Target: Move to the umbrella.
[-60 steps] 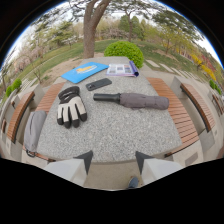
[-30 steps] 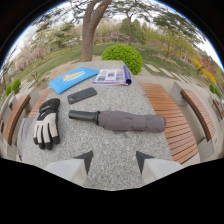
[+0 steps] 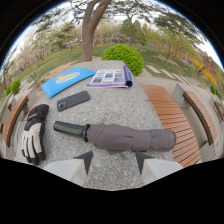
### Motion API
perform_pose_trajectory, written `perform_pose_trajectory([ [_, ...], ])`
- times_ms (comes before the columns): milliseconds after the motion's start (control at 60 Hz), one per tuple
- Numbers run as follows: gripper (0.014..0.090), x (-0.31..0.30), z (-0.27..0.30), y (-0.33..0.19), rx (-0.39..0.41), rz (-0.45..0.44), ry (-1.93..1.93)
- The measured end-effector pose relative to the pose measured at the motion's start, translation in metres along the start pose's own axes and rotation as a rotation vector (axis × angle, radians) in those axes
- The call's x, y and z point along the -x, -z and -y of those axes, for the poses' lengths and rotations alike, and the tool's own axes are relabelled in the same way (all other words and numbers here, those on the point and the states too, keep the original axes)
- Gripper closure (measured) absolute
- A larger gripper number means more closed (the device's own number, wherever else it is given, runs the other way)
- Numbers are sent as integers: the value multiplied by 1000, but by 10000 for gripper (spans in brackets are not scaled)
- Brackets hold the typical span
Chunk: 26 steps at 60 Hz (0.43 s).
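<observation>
Claw (image 3: 112,161) open, empty, now closer; umbrella (image 3: 120,137) just ahead of fingertips.

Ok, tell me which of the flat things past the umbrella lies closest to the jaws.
The dark phone. It lies just beyond the folded umbrella's handle, while the blue folder and the open magazine sit farther back on the stone table.

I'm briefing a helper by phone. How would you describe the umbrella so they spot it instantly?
On the stone table, just ahead of the open tongs, lies the umbrella. It is the long folded grey bundle with a black handle, right of the glove.
</observation>
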Motion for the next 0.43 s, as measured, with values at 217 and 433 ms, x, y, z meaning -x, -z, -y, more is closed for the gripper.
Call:
perform_pose_trajectory([
  [217, 202, -1, 3, -6, -3, -3, 2],
  [433, 202, -1, 6, -5, -11, -2, 3],
])
